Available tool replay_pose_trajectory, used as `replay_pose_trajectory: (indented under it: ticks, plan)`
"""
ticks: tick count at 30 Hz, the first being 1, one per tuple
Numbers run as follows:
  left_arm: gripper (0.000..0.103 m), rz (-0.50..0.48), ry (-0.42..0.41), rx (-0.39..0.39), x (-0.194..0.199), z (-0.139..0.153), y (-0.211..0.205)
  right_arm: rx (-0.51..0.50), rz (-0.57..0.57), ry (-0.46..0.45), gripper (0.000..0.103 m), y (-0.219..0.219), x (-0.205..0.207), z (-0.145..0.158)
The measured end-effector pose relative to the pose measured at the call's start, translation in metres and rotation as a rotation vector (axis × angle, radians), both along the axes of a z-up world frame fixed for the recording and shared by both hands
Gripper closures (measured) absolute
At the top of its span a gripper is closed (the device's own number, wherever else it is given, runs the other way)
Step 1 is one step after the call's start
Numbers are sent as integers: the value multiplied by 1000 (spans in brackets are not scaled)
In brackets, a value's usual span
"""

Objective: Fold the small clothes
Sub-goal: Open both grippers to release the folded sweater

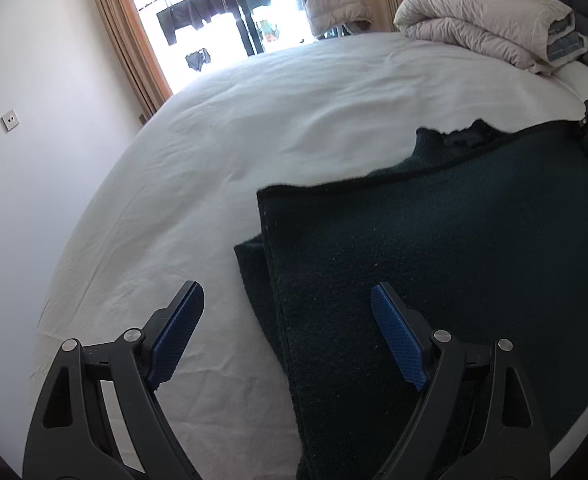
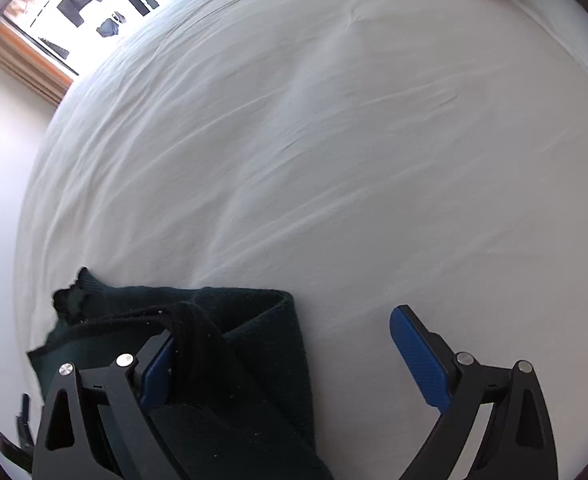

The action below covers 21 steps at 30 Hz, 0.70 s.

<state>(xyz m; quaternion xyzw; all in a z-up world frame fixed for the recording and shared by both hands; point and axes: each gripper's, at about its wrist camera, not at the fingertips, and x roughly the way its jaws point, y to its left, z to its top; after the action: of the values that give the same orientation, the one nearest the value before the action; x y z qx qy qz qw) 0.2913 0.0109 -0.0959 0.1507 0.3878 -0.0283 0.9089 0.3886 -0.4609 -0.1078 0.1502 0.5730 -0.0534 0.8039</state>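
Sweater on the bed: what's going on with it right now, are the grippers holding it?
A person is folding a dark green sweater on the white bed with two handheld grippers. Both are open and gripping nothing. The left gripper straddles the sweater's folded left edge. The right gripper hangs over the other end, cloth lying against one blue pad. The sweater lies partly folded, collar toward the window.

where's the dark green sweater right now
The dark green sweater lies folded on the white bed sheet, low and right in the left wrist view, low and left in the right wrist view.
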Motion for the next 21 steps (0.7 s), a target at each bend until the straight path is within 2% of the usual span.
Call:
replay_pose_trajectory:
  ticks: [2, 4, 6, 8, 11, 13, 14, 15, 18, 19, 21]
  plan:
    - [15, 11, 24, -33, 5, -9, 6, -42, 143, 17, 5, 21, 2, -1]
    - [15, 17, 38, -62, 9, -11, 11, 38, 102, 15, 6, 11, 3, 1]
    - [15, 17, 49, -69, 12, -13, 13, 176, -34, 8, 6, -20, 1, -2]
    - [15, 15, 47, -72, 14, -17, 14, 354, -108, 9, 5, -41, -2, -10]
    - [15, 15, 43, -80, 14, -19, 16, 554, -160, -39, 6, -59, -11, -17]
    - [14, 16, 45, -92, 14, -20, 17, 732, -130, -108, 6, -64, -13, -19]
    - [14, 15, 45, -95, 15, -20, 18, 743, -98, -120, 6, -61, -13, -17]
    - [14, 14, 45, -96, 15, -20, 18, 667, -84, -135, 6, -58, -12, -11]
    - [14, 15, 43, -92, 16, -20, 18, 263, -178, -185, 7, -51, -18, 16]
    - [14, 15, 42, -89, 16, -20, 18, 176, -148, -217, 9, -39, -20, 28]
    - [14, 15, 37, -87, 16, -20, 18, 184, 7, -317, 16, -8, -30, 48]
